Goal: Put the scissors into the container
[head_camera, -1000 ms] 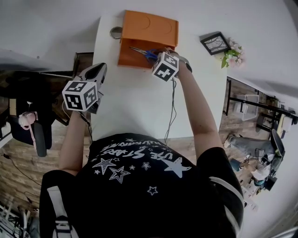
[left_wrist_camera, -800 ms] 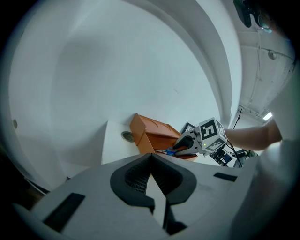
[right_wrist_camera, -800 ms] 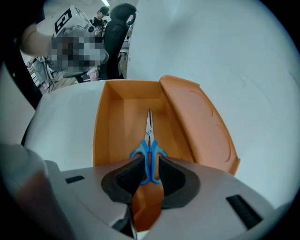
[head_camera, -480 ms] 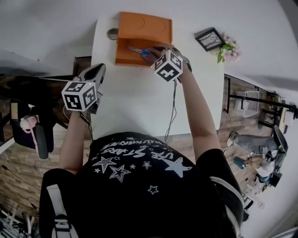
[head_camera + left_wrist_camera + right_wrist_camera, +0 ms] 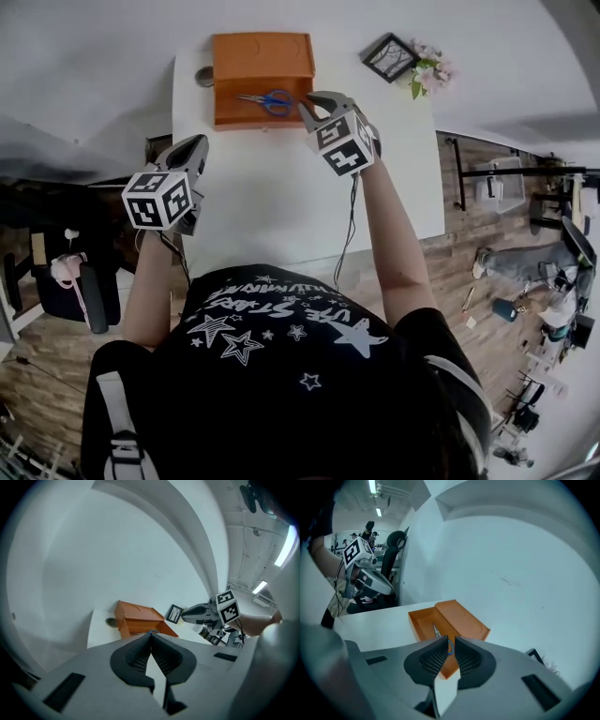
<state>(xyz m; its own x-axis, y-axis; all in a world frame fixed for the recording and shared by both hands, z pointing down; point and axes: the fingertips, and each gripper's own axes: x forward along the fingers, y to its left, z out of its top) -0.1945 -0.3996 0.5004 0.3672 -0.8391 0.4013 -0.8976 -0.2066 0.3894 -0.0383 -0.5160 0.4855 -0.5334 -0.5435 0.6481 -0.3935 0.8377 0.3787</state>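
The orange container (image 5: 227, 97) stands open at the far end of the white table (image 5: 272, 197), its lid (image 5: 262, 50) folded back. Blue-handled scissors (image 5: 265, 98) lie flat inside it; in the right gripper view their blades (image 5: 436, 631) show in the tray. My right gripper (image 5: 313, 101) hovers just right of the container, its jaws a narrow gap apart and holding nothing. My left gripper (image 5: 192, 146) hangs over the table's left edge, shut and empty, with its tips touching in the left gripper view (image 5: 151, 634).
A small round object (image 5: 204, 77) sits left of the container. A dark picture frame (image 5: 387, 56) and a bunch of flowers (image 5: 427, 70) lie at the far right of the table. A cable (image 5: 349, 225) trails from the right gripper. A chair (image 5: 80, 286) stands on the floor at left.
My right gripper has drawn back from inside the container toward me and to the right. The scissors stay lying in the container, free of the jaws. My left gripper has hardly moved.
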